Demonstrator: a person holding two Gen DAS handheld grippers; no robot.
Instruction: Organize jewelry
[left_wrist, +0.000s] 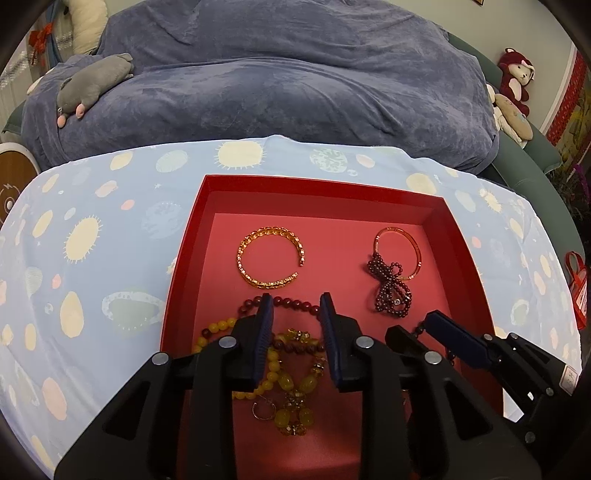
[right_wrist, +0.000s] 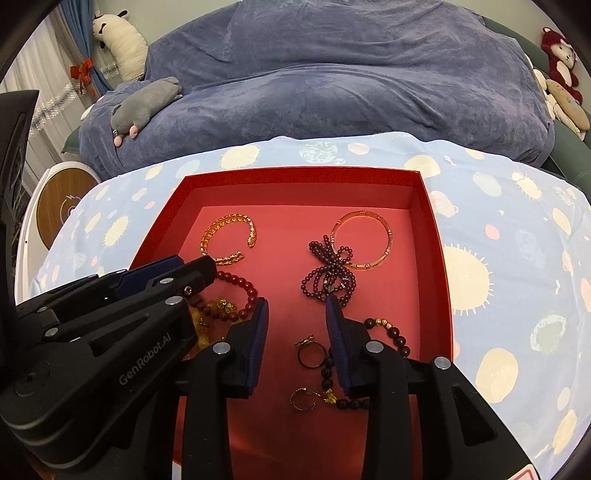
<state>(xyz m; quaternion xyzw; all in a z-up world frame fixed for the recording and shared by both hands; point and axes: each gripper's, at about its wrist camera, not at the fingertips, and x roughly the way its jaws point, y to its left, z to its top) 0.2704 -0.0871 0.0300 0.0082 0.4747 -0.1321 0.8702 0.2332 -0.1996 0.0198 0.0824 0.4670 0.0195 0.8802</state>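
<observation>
Red tray (left_wrist: 458, 258) sat on a pale blue planet-print cloth (left_wrist: 92, 236), all the jewelry inside it. Left gripper (left_wrist: 296, 300) hung over the near left part of the tray, jaws parted to a narrow gap, nothing pinched between them; its blue pads (left_wrist: 266, 332) straddled the top arc of a dark red bead bracelet (left_wrist: 295, 304), which ran across the gap just past the tips, contact unclear. Below and between those fingers lay a tangle of yellow bead bracelets (left_wrist: 284, 384) with a small ring (left_wrist: 263, 410) beside it. Right gripper (right_wrist: 296, 301) was over the near middle of the tray, jaws also narrowly apart and empty; a dark ring (right_wrist: 311, 355) and a small gold hoop (right_wrist: 303, 398) lay on the tray floor in the gap between its fingers, not touched. A black bead bracelet (right_wrist: 395, 338) curved around and under the right-side finger, partly hidden. Just beyond that finger's tip sat the garnet bead strand (right_wrist: 328, 275), bunched and overlapping the thin rose-gold bangle (right_wrist: 369, 240) at far right. Gold open cuff (left_wrist: 271, 258) lay far left in the tray, well clear of both grippers. The two grippers were side by side, close, not touching
</observation>
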